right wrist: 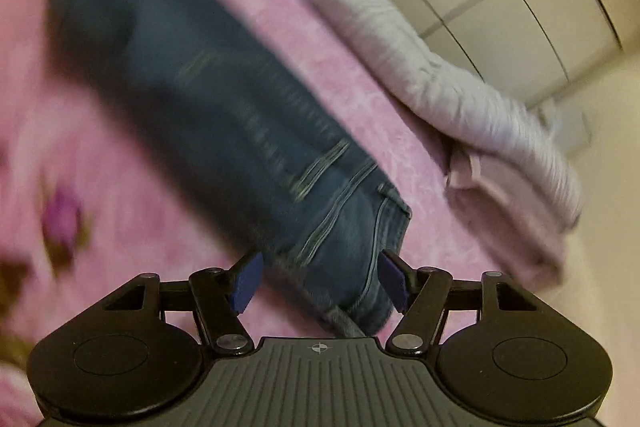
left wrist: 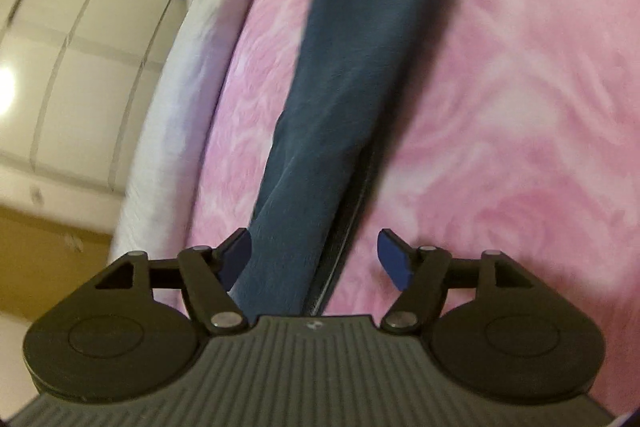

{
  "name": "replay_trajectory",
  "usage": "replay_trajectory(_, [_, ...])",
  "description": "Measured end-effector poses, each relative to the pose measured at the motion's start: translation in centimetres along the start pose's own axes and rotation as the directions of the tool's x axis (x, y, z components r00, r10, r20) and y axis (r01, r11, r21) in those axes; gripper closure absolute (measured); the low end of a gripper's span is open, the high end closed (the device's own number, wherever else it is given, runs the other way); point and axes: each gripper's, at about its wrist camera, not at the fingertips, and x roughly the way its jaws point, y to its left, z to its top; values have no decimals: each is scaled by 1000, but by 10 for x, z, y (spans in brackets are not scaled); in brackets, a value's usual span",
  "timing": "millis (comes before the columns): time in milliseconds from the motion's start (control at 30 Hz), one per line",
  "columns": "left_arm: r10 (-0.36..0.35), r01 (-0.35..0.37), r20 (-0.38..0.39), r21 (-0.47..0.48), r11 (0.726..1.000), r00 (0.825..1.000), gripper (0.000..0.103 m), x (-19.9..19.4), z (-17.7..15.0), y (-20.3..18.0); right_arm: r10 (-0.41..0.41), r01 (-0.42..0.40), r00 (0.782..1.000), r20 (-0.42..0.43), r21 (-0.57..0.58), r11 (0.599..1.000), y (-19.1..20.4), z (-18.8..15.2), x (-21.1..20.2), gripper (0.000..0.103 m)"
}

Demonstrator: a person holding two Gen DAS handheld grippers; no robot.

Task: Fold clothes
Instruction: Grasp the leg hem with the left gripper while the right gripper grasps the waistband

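A pair of blue jeans [left wrist: 344,75] lies stretched out on a pink fleece blanket [left wrist: 500,99]. In the left wrist view a long leg runs away from my left gripper [left wrist: 315,259], whose blue pads are wide open with the cloth's near end between them. In the right wrist view the stitched waist end of the jeans [right wrist: 344,227] lies between the open pads of my right gripper [right wrist: 320,281]. Neither gripper pinches the cloth. Both views are motion-blurred.
A white fuzzy blanket [right wrist: 420,75] runs along the bed's edge, with a folded pale pink layer [right wrist: 512,219] under it. Cream wardrobe doors [left wrist: 72,47] stand beyond the bed. A dark floral print [right wrist: 60,223] marks the pink blanket at left.
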Motion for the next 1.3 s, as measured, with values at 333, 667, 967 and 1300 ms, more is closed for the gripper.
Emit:
replay_trajectory(333, [63,-63,8,183,981,998,33,55,6,-12,-97,101,995,27,-347,933,57,6,58,38])
replay_trajectory(667, [152,-118,-161,201,972,975,36,67,-73,2,-116,125,992,47,-305,944,56,-2,56,38])
replay_trajectory(967, [109,-78,-138,208,975,985,34,103,-97,28,-123,120,992,11,-322,939,67,3,44,38])
replay_trajectory(1300, [168,-113,-128,356,928,978,60,96,-115,11,-141,136,990,9,-340,931,69,-2,37,38])
